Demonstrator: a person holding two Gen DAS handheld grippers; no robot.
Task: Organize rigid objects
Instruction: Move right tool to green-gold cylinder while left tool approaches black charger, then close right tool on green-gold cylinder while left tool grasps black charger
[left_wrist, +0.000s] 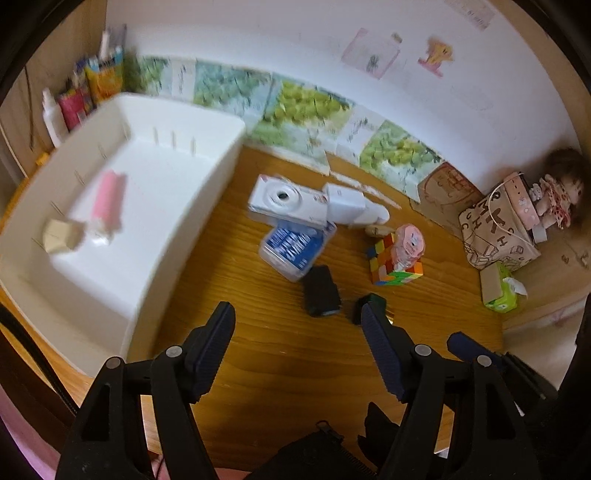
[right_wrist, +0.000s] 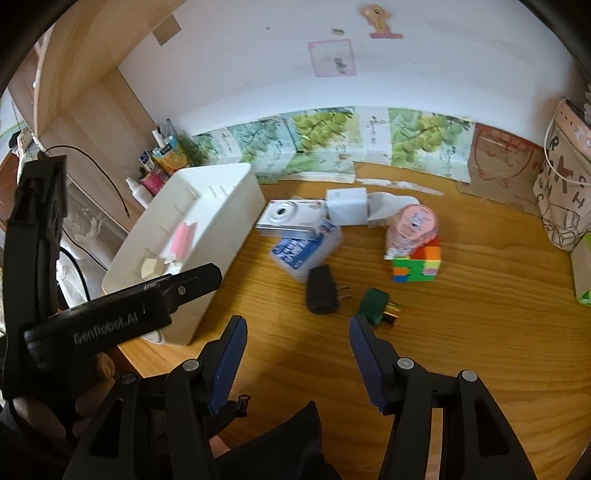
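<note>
The left gripper hangs over the wooden counter, fingers spread with nothing between them. The right gripper is likewise spread and empty. Just beyond them lie a black plug adapter and a green plug. Farther toward the back edge sit a colourful puzzle cube with a pink dispenser on top, a blue-labelled clear case, a silver camera and a white charger block. At the counter's left side stands a white bin — inside it, a pink tube and a cream block.
</note>
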